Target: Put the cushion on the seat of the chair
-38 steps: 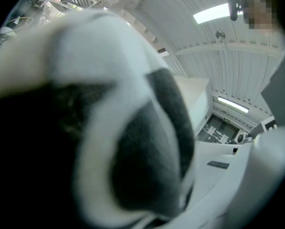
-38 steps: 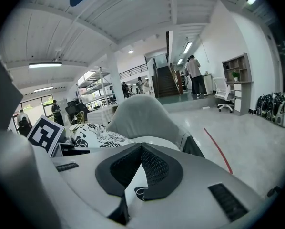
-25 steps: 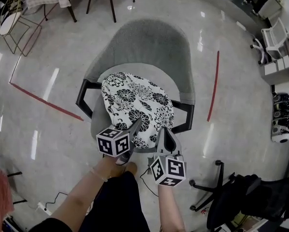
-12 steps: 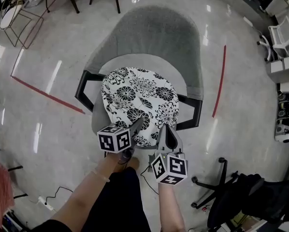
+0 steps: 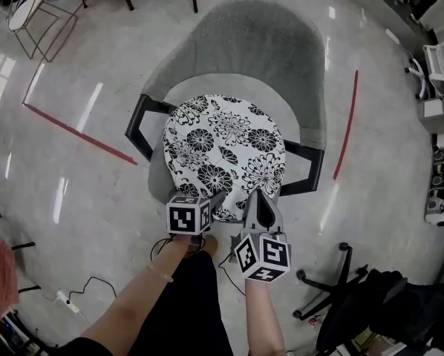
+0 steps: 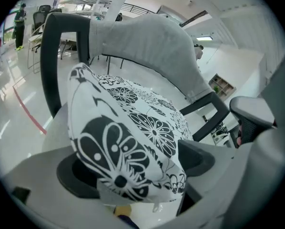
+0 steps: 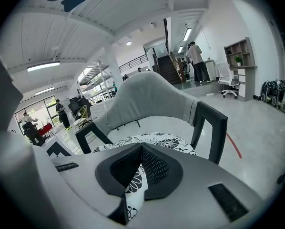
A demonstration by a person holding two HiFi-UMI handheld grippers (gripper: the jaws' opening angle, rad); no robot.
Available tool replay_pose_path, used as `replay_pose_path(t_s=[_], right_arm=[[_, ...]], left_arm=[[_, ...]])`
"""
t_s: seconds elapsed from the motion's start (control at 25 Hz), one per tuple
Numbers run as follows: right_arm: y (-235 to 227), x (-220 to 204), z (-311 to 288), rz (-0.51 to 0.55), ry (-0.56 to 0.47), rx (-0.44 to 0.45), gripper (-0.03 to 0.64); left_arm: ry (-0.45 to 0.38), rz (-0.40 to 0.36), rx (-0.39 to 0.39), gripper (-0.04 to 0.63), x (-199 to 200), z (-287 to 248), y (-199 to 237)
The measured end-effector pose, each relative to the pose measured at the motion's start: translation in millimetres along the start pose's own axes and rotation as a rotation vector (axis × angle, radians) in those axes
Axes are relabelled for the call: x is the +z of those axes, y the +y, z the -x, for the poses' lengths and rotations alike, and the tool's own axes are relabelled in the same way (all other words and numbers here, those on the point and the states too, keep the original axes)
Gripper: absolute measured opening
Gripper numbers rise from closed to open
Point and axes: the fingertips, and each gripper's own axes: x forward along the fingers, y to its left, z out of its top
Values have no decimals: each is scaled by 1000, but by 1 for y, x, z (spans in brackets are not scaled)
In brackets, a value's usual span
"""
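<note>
In the middle of the head view, toward 12 o'clock, the grey chair [image 5: 237, 47] is the big item: curved backrest, black armrests at 9 and 3. The floral cushion [image 5: 226, 150] lies on the seat [image 5: 207, 87] and covers most of it, with a band of bare grey seat at 12 o'clock between cushion and backrest. So it is placed, but sitting forward, with its near edge about at the seat's front lip. Right gripper [image 5: 258, 199] is at 5 o'clock on the cushion rim with jaws pinched together on the front hem; its own view shows printed fabric squeezed between the pads. Left gripper [image 5: 213, 201] is at 7 o'clock. Its jaws have just been opening and now stand wide, with the cushion's near corner [image 6: 128, 147] between them; as far as I can see it is loose, not gripped. I'd call it release half done. Main risk is pulling the right gripper back before it opens, which would drag the cushion toward 6 o'clock and off the front lip. Second is the left jaws catching that corner on the way out and flipping or skewing it. Third is the forward bias: not much margin at the front if anything nudges it. Open the right gripper first, then back both straight out.
</note>
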Motion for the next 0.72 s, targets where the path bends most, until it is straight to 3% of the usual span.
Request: replay_pose_path(t_s=[0.32,0.56,0.72], right_arm=[[13,-15,5,-28,16,26,-8],[25,-23,11,-53,22,38,-8],[34,-28,19,-47,25,53,-7]], left_arm=[[17,40,36,485,-27,21,27],[4,3,71,486,-35,41,42],[-67,-46,79,463,-28,62,43]])
